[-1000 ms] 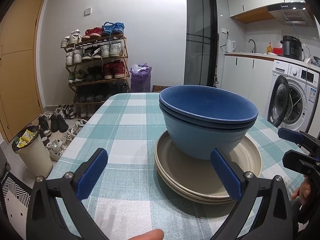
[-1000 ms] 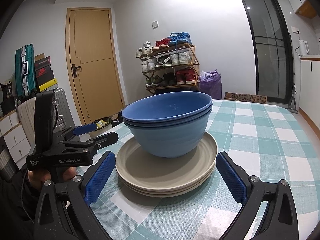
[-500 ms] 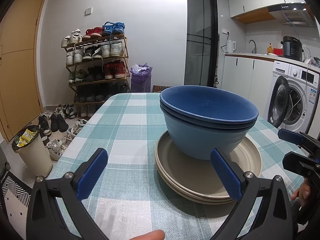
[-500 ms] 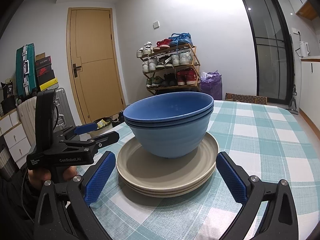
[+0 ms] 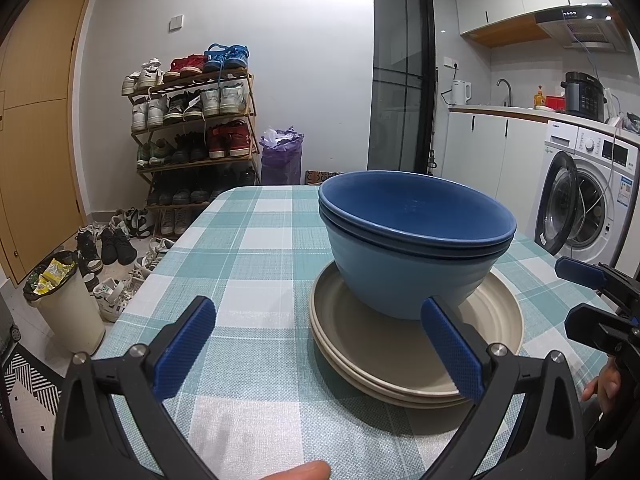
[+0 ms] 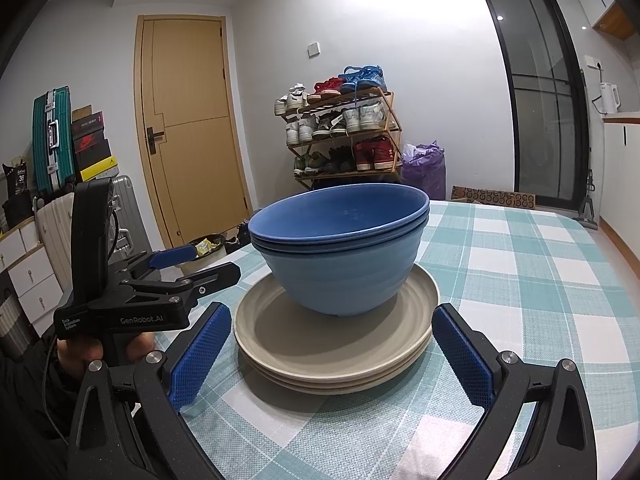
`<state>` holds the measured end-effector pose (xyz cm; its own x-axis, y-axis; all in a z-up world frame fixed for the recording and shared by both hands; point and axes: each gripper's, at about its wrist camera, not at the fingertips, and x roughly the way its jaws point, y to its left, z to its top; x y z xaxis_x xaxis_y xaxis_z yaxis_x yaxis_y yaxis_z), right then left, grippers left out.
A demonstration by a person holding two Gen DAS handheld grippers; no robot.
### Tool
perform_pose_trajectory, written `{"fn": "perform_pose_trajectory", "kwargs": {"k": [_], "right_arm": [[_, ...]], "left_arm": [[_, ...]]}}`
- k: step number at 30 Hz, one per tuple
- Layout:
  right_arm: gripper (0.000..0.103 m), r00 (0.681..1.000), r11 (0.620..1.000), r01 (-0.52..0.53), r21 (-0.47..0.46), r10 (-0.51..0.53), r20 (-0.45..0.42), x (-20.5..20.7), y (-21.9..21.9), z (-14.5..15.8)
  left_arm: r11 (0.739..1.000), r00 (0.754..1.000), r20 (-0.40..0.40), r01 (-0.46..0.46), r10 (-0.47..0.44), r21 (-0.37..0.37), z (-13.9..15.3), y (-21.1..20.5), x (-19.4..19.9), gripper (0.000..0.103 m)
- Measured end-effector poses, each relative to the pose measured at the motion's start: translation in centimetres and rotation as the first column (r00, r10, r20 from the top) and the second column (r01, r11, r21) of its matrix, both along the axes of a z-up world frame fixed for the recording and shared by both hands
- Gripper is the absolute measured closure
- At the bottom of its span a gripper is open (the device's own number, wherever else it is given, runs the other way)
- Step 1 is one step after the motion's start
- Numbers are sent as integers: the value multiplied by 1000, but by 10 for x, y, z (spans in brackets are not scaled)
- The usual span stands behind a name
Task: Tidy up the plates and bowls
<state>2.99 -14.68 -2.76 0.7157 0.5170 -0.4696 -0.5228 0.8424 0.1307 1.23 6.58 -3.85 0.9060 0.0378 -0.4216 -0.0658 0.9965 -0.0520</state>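
Note:
Two nested blue bowls stand on a stack of beige plates on the checked tablecloth. They also show in the right wrist view: bowls, plates. My left gripper is open and empty, a little short of the plates, to their left. My right gripper is open and empty, its fingers either side of the plate stack's near edge. Each gripper shows in the other's view: the right one, the left one.
The table carries a teal and white checked cloth. Beyond it stand a shoe rack, a bin, a purple bag and a washing machine. A door and suitcases are at the left.
Almost nothing has changed. Both grippers stay open and nearly still; the bowls and plates have not moved.

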Motion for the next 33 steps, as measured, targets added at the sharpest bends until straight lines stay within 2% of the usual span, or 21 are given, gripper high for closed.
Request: {"fn": "perform_pose_trajectory", "kwargs": {"k": [33], "right_arm": [[1,1000,1000,-4,1,4,7,-2,0,-1]], "left_arm": [[1000,1000,0,2,-2,1,0,0,0,0]]}}
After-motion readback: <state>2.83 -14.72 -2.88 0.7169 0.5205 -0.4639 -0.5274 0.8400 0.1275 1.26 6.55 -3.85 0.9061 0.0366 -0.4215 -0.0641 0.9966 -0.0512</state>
